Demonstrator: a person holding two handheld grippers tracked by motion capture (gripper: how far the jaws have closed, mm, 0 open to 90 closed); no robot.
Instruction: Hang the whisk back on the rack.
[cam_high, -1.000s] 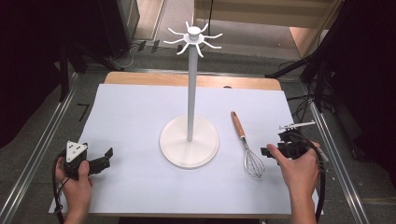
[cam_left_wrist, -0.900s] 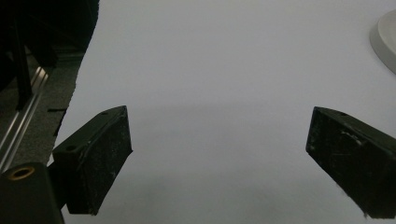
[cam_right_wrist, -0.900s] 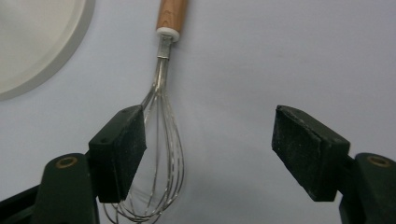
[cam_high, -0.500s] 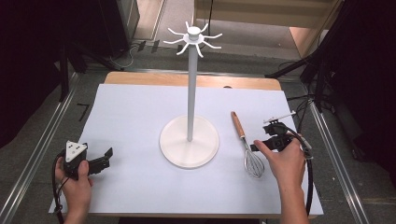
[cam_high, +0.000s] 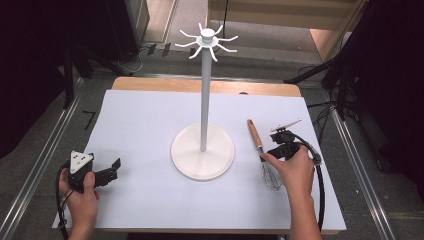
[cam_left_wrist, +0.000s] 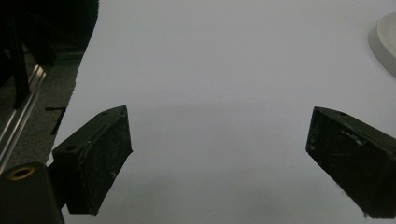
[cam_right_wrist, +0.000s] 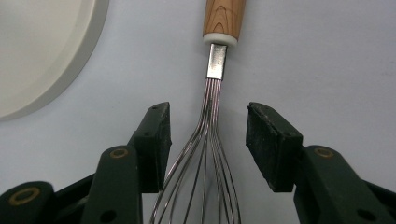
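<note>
Right gripper (cam_right_wrist: 208, 135) jaws just been closing, straddling whisk (cam_right_wrist: 210, 140) wires, pads not yet pressing, whisk flat on white mat (cam_high: 140, 130) beside hook stand (cam_high: 202, 150), left gripper (cam_left_wrist: 219, 154) wide open, nothing between.

Left gripper (cam_high: 112, 170) low at near-left, jaws wide apart. Right gripper (cam_right_wrist: 208, 140) pointing down, jaws just closing, pads not yet pressing.

Whisk (cam_right_wrist: 212, 135) wire loops cut off by right gripper view's bottom edge

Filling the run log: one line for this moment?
right tongs: closing around whisk wires, not gripping | left tongs: open, idle on table | stand: bare
</note>
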